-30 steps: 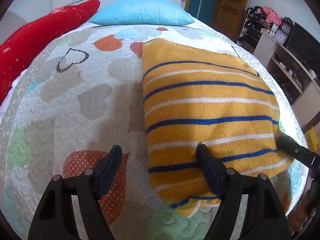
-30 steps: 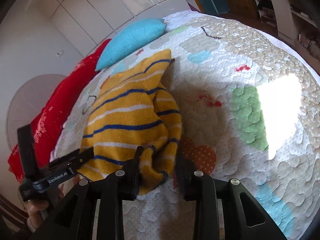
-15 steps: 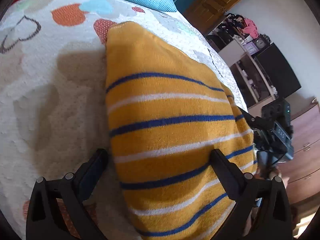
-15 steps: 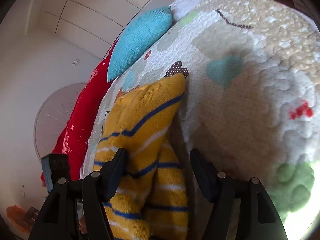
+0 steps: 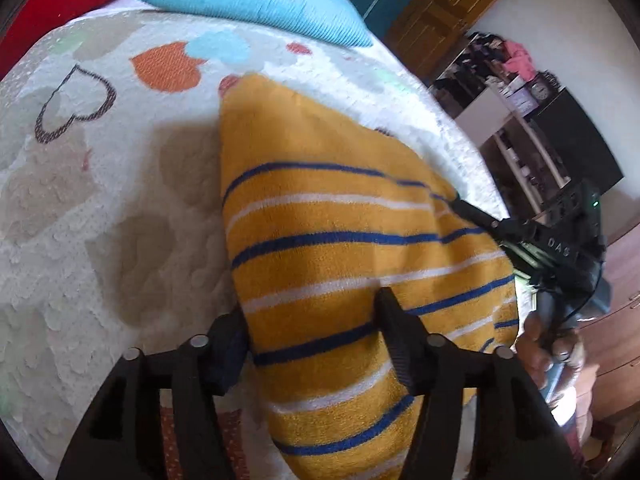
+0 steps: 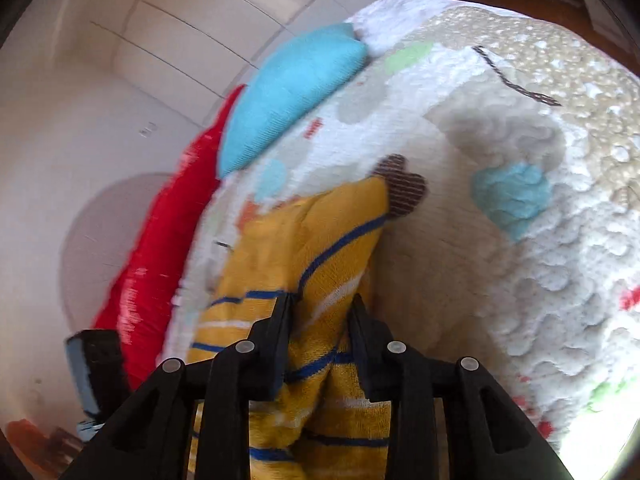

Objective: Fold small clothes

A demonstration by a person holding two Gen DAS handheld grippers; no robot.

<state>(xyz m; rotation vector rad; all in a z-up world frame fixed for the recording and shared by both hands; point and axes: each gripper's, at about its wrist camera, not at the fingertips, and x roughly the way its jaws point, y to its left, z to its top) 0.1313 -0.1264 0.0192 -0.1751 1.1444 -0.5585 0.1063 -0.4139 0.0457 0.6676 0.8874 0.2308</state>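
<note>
While the yellow striped top lies on the heart quilt, its near edge is being pinched: both claws, wider a moment ago, are closing on it, the left gripper and right gripper. A fold can be started next.

Left gripper fingers closing; right gripper fingers closing, both angled down.

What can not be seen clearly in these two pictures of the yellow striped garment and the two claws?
- Left wrist view: the near end of the yellow striped garment is cut off by the bottom edge and the left claw.
- Right wrist view: the right claw hides the cloth between its closing jaws; the left side is motion-blurred.
</note>
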